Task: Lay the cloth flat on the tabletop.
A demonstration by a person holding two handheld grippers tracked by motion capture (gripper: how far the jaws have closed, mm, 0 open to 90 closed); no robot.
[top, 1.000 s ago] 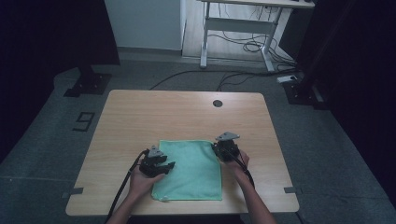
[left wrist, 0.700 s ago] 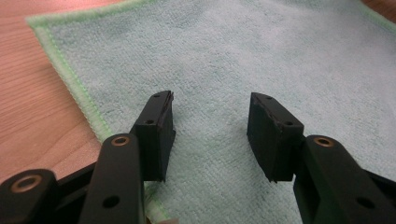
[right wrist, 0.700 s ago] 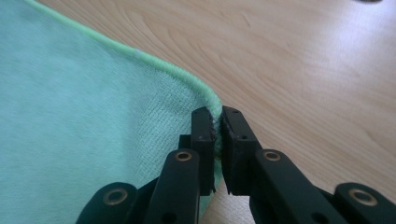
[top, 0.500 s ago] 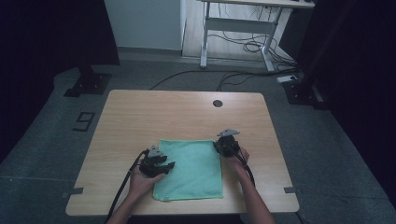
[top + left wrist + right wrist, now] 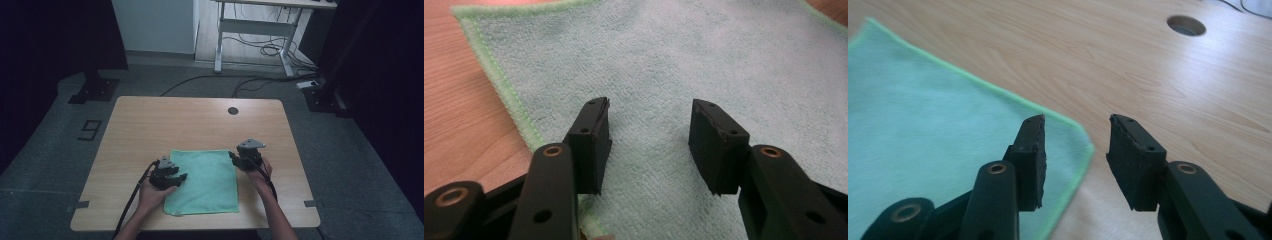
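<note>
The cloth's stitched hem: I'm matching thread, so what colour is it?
Bright green, a shade stronger than the pale mint cloth; the hem shows best in the left gripper view.

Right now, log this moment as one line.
cloth: flat on table | left tongs: open over cloth | right tongs: just opened, nothing between, at cloth corner

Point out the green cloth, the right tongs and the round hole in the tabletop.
green cloth (image 5: 205, 180): high view, the middle of its flat face.
right tongs (image 5: 1075, 135): right gripper view, the gap midway between the two black tips.
round hole (image 5: 233, 110): high view, its dark centre near the table's far edge.
</note>
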